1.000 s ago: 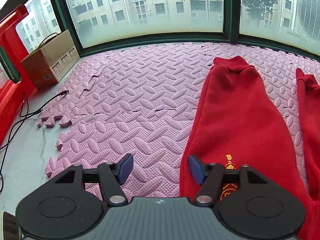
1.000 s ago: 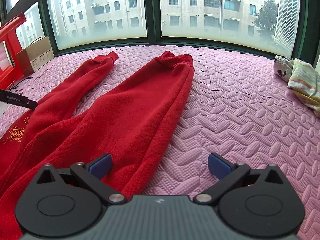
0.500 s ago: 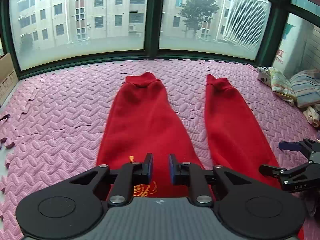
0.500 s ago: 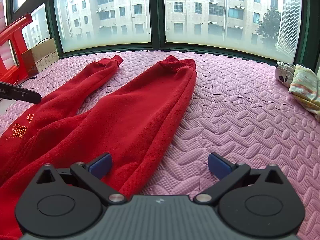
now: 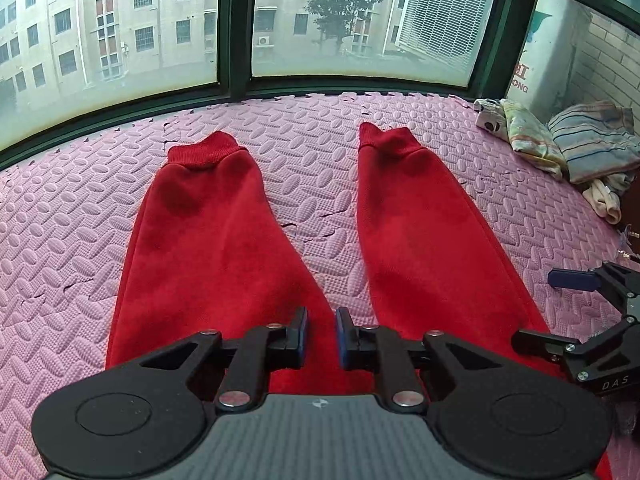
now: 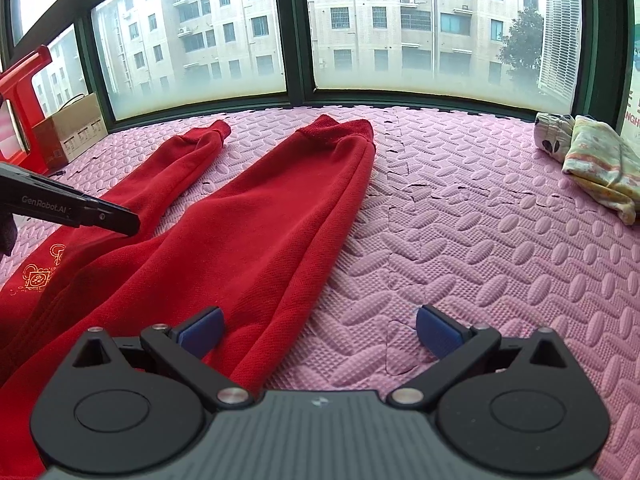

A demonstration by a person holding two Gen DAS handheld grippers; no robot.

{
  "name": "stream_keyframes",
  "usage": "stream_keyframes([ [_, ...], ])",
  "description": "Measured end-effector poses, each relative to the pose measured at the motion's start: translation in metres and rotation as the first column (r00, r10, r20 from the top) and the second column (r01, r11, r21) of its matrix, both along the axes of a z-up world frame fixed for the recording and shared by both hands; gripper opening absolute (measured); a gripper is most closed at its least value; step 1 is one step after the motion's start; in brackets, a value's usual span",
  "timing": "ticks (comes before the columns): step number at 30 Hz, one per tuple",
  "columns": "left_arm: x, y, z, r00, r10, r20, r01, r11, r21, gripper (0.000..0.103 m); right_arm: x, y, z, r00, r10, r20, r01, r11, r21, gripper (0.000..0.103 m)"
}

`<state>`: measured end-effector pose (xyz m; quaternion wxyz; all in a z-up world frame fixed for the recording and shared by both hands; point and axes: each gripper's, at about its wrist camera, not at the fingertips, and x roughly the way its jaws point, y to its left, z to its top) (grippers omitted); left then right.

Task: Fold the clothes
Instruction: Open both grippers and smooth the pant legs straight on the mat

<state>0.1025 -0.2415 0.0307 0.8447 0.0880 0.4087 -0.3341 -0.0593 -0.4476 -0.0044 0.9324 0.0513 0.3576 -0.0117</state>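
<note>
A pair of red fleece trousers with ribbed cuffs [image 5: 224,240] is spread flat on the pink embossed foam mat [image 5: 80,216], legs apart and pointing toward the green-framed window [image 5: 236,40]. The left gripper [image 5: 321,334] is held over the crotch, its jaws drawn nearly together with a narrow gap; no cloth can be seen caught between the blue pads. The right gripper [image 6: 319,330] is held over the outer edge of the right-hand leg, jaws wide apart and empty. If the left jaws were lifted now, the fabric would likely be left behind, having been missed; a pinch taken too shallow could slip, and an uneven pull would skew the fold or drag the loosely joined mat tiles
</note>
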Motion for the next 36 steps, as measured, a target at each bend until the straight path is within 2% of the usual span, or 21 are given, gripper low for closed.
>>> stream_keyframes([
  [8,0.04,-0.005,-0.002,0.997,0.057,-0.05,-0.061,0.995,-0.073,0.017,0.0,0.0,-0.002,1.0,-0.012,0.014,0.012,1.0,0.003,0.103],
  [13,0.06,-0.005,-0.003,0.995,0.094,-0.044,-0.098,0.989,-0.107,0.017,0.0,0.001,-0.002,1.0,-0.017,0.017,0.017,1.0,-0.002,0.103],
  [17,0.076,-0.009,-0.011,0.99,0.114,-0.082,-0.123,0.986,-0.111,0.017,0.0,0.002,-0.002,1.0,-0.017,0.016,0.017,1.0,-0.005,0.103],
  [25,0.081,-0.008,-0.01,0.992,0.109,-0.066,-0.119,0.978,-0.169,0.019,0.0,0.003,-0.002,1.0,-0.016,0.016,0.016,1.0,-0.015,0.103],
  [28,0.089,-0.005,-0.015,0.987,0.129,-0.1,-0.144,0.976,-0.163,0.019,0.0,0.004,-0.003,1.0,-0.016,0.013,0.016,1.0,-0.023,0.103],
  [36,0.094,-0.005,-0.017,0.985,0.128,-0.118,-0.149,0.971,-0.186,0.023,0.001,0.005,-0.003,1.0,-0.015,0.011,0.015,0.999,-0.031,0.103],
])
